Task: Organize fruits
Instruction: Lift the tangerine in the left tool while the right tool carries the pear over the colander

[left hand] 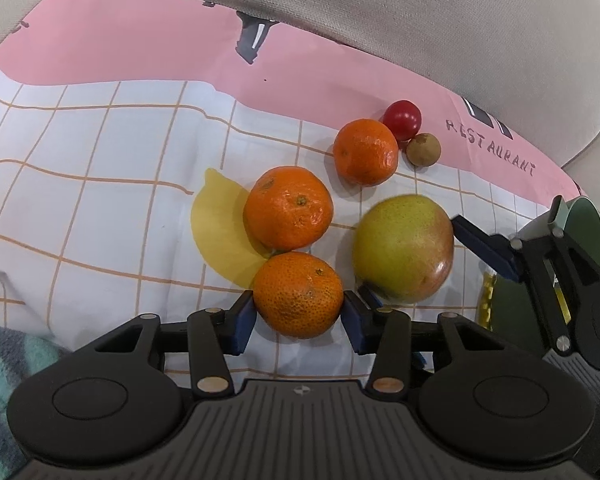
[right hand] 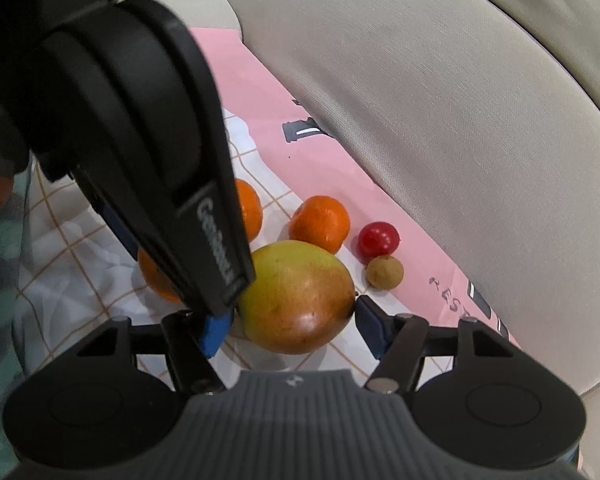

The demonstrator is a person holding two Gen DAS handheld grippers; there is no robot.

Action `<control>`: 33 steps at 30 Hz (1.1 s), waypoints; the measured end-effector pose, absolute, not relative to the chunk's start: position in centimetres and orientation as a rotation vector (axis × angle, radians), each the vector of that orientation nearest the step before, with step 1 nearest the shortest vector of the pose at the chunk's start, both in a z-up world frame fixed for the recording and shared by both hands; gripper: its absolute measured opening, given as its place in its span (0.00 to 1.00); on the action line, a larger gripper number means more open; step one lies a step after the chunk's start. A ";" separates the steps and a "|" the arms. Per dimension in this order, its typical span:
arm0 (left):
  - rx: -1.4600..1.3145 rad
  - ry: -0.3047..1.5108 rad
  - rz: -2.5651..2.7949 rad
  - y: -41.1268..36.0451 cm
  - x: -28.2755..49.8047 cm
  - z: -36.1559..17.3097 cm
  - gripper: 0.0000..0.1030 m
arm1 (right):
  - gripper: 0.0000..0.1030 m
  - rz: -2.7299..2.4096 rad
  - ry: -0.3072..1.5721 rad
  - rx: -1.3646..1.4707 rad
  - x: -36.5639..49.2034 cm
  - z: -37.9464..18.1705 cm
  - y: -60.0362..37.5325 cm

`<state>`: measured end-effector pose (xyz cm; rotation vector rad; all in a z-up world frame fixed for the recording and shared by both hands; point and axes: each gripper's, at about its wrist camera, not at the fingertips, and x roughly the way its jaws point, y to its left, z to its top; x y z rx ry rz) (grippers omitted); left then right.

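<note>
So here we've got both grippers tipped steeply down over the fruit, side by side and nearly bumping. Our left gripper (left hand: 299, 307) has its blue pads pressed on either side of the nearest mandarin (left hand: 298, 295), about half open and snug on it, with that fruit sitting on the checked cloth (left hand: 100, 184). Our right gripper (right hand: 294, 320) is straddling the mango (right hand: 298, 298); its right pad meets the pointed end, but the left gripper's body hides the other pad, so we can't tell for sure if it's really clamped. The mango lies just right of the held mandarin, almost touching it. Counting up: three mandarins, namely the held one, a second one (left hand: 288, 208) right behind it on a yellow lemon print, and a third one (left hand: 366, 152) farther back. Then one mango, one small red fruit (left hand: 402, 120) and one little brown fruit (left hand: 423, 150), those two touching each other by the pink band of the cloth.
</note>
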<state>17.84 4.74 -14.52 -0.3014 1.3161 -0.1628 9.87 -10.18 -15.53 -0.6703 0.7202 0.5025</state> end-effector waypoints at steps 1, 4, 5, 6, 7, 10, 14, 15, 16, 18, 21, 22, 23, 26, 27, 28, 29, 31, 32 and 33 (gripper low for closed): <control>-0.301 1.316 -0.160 4.8 17.8 -14.4 0.50 | 0.61 0.501 0.718 -0.670 9.6 -15.4 -10.3; -0.298 1.310 -0.155 4.7 17.5 -14.0 0.50 | 0.59 0.494 0.695 -0.673 8.7 -14.9 -10.6; -0.295 1.309 -0.153 4.7 17.5 -13.8 0.50 | 0.59 0.494 0.688 -0.675 8.4 -14.7 -10.7; -0.294 1.309 -0.149 4.8 17.4 -13.6 0.50 | 0.58 0.496 0.684 -0.680 8.2 -14.4 -10.7; -0.292 1.307 -0.146 4.8 17.3 -13.5 0.50 | 0.57 0.496 0.681 -0.682 7.9 -14.2 -10.7; -0.285 1.305 -0.146 4.7 16.9 -13.1 0.50 | 0.55 0.495 0.692 -0.673 7.4 -13.7 -10.8; -0.287 1.303 -0.149 4.6 16.4 -12.8 0.50 | 0.50 0.477 0.719 -0.628 6.8 -13.1 -11.5; -0.290 1.303 -0.151 4.7 16.2 -12.7 0.50 | 0.49 0.471 0.726 -0.615 6.5 -13.0 -11.7; -0.292 1.304 -0.152 4.6 16.2 -12.7 0.50 | 0.49 0.467 0.732 -0.607 6.3 -13.0 -11.9; -0.289 1.306 -0.152 4.5 16.1 -12.7 0.50 | 0.49 0.462 0.734 -0.601 5.9 -13.0 -12.2; -0.285 1.308 -0.149 4.4 16.0 -12.6 0.50 | 0.50 0.462 0.723 -0.616 5.3 -13.1 -12.2; -0.286 1.309 -0.149 4.4 16.1 -12.6 0.50 | 0.53 0.462 0.724 -0.624 5.2 -13.2 -12.2; -0.287 1.309 -0.149 4.4 16.0 -12.6 0.50 | 0.56 0.459 0.727 -0.636 5.2 -13.4 -12.1; -0.286 1.311 -0.147 4.5 16.0 -12.6 0.50 | 0.63 0.437 0.734 -0.673 5.6 -14.4 -11.8; -0.286 1.313 -0.146 4.5 16.1 -12.7 0.50 | 0.63 0.429 0.733 -0.683 6.0 -14.7 -11.8; -0.285 1.316 -0.146 4.5 16.1 -12.8 0.50 | 0.63 0.424 0.730 -0.693 6.2 -14.9 -11.8; -0.284 1.319 -0.146 4.5 16.2 -12.8 0.50 | 0.63 0.421 0.727 -0.705 6.4 -15.1 -11.7; -0.282 1.322 -0.150 4.4 16.4 -13.0 0.50 | 0.64 0.413 0.724 -0.741 6.6 -15.5 -11.4; -0.282 1.323 -0.152 4.3 16.4 -13.0 0.50 | 0.64 0.409 0.722 -0.763 6.7 -15.7 -11.3; -0.282 1.324 -0.153 4.3 16.5 -13.1 0.50 | 0.64 0.405 0.720 -0.782 6.8 -15.8 -11.2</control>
